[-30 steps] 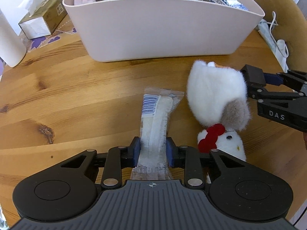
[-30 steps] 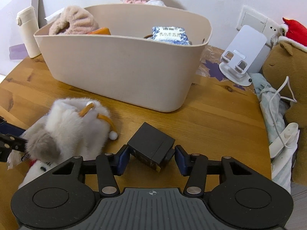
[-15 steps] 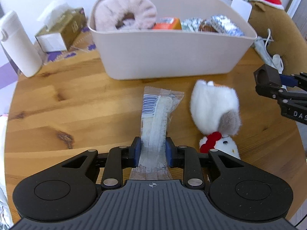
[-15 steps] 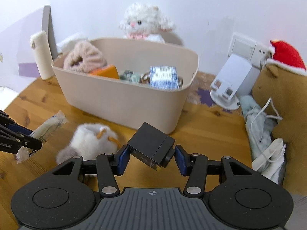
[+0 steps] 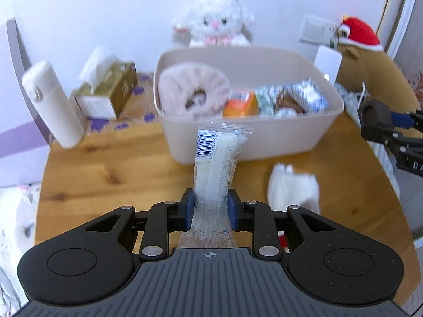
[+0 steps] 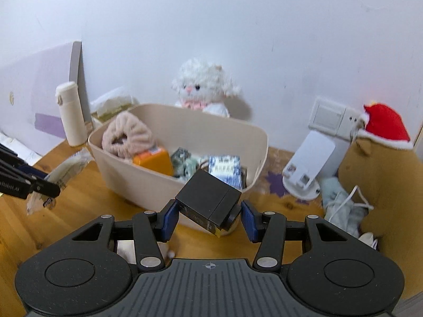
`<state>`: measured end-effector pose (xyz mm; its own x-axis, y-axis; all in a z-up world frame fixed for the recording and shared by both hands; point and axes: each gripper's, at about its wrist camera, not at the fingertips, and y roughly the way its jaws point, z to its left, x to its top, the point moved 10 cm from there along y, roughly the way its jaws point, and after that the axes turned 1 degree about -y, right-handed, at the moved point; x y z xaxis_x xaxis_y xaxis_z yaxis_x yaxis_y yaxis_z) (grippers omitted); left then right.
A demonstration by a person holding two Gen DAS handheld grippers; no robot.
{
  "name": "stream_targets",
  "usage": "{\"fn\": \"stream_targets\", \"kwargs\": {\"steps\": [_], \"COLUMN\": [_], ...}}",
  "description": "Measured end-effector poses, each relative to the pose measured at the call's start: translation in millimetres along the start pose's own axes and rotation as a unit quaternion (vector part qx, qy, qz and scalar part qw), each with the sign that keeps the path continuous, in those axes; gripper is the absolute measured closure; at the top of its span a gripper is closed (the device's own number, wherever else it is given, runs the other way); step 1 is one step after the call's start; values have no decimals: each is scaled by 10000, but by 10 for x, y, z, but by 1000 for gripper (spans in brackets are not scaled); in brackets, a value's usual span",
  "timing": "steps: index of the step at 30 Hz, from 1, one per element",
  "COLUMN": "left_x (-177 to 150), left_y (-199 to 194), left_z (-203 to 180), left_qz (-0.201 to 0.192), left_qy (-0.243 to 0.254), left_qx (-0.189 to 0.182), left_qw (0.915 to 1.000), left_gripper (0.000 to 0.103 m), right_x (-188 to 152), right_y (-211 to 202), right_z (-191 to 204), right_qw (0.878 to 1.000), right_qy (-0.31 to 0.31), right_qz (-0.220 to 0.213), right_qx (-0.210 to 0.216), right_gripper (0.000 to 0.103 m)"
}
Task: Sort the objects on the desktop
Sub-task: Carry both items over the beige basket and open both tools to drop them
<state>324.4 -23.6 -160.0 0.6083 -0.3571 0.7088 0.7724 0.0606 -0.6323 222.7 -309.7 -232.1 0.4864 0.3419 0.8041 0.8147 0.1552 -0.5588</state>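
- My left gripper [image 5: 211, 209] is clamped on a clear sachet [image 5: 214, 169]; its long axis runs straight out along the fingers, barcode end [image 5: 208, 145] farthest from me.
- The sachet is off the table [image 5: 111, 169]; its far end shows against the near wall of the beige bin [image 5: 264, 140], which lies dead ahead.
- My right gripper [image 6: 208, 218] pinches a black cube [image 6: 208, 199] by two opposite corners, jaws about half apart, cube tilted.
- From the right wrist view the bin [image 6: 148, 182] sits ahead and slightly left, its near rim just beyond the cube.
- Judgement: both loads need a forward carry over the rim; the right one looks nearer.
- The white plush [image 5: 293, 190] lies on the table, between the grippers.
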Motion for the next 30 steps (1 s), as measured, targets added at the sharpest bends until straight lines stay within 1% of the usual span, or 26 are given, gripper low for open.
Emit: {"fn": "stream_targets", "kwargs": {"steps": [8, 12, 16, 22, 26, 30], "left_x": [523, 764, 975, 1235, 1354, 1438], "left_y": [-141, -154, -117, 82, 296, 531], "left_z": [10, -45, -143, -303, -358, -382], "left_qz": [-476, -645, -762, -774, -638, -476], "left_qy": [42, 195, 306, 454, 424, 309], "left_qx": [19, 54, 1, -11, -15, -21], "left_qw": [9989, 9977, 9966, 9960, 9971, 9984], "left_gripper": [77, 77, 77, 77, 77, 77], "right_x": [326, 517, 691, 867, 924, 938], "right_y": [-15, 30, 107, 306, 498, 738], "right_z": [-83, -166, -234, -271, -242, -219], "right_qw": [9995, 9989, 9981, 9977, 9977, 9981], "right_qy": [-35, -27, -38, -102, -255, -330], "right_qz": [-285, -421, -519, -538, -490, -355], "right_qx": [-105, -204, -320, -406, -384, -380], "right_gripper": [55, 55, 55, 55, 55, 55]}}
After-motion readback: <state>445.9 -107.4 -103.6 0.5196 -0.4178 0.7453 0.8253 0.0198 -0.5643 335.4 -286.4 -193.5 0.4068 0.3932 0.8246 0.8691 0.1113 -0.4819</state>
